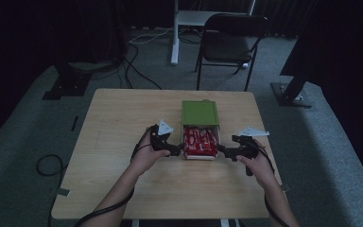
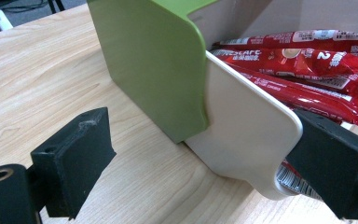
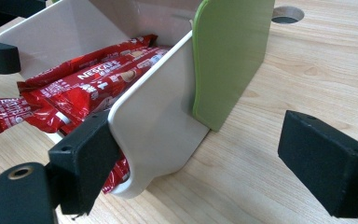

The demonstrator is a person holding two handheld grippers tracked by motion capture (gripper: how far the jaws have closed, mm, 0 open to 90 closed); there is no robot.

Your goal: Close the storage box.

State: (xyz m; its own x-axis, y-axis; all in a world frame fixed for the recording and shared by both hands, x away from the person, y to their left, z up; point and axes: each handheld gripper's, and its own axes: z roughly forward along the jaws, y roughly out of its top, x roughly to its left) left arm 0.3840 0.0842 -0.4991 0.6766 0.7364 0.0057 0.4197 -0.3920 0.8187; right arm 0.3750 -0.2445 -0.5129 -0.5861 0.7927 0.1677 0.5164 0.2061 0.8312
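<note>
Underneath both grippers, a pale wooden table [image 1: 123,123], with a round hole [image 3: 286,14] in its top beyond the right gripper's jaws. Between the two grippers, a green sleeve [image 1: 199,112] with a cream drawer [image 1: 201,156] pulled partway out toward the person. Inside the drawer, red Nescafe sachets [image 1: 199,142], lying lengthwise in a loose pile; one end pokes past the drawer's front corner by the left gripper.

At the drawer's left front corner, the left gripper [image 1: 171,150], jaws spread wide: one pad out on bare table beside the green sleeve's wall, clear of it, the other inside the drawer against the cream side wall [image 2: 242,135], so straddling that wall without clamping it. At the drawer's right front corner, the right gripper [image 1: 224,151], likewise wide open: one pad inside the drawer against the cream wall [image 3: 154,126] and the sachets, the other well out over bare table. Nothing squeezed in either pair of jaws; both astride the drawer's side walls near the rounded front corners.
</note>
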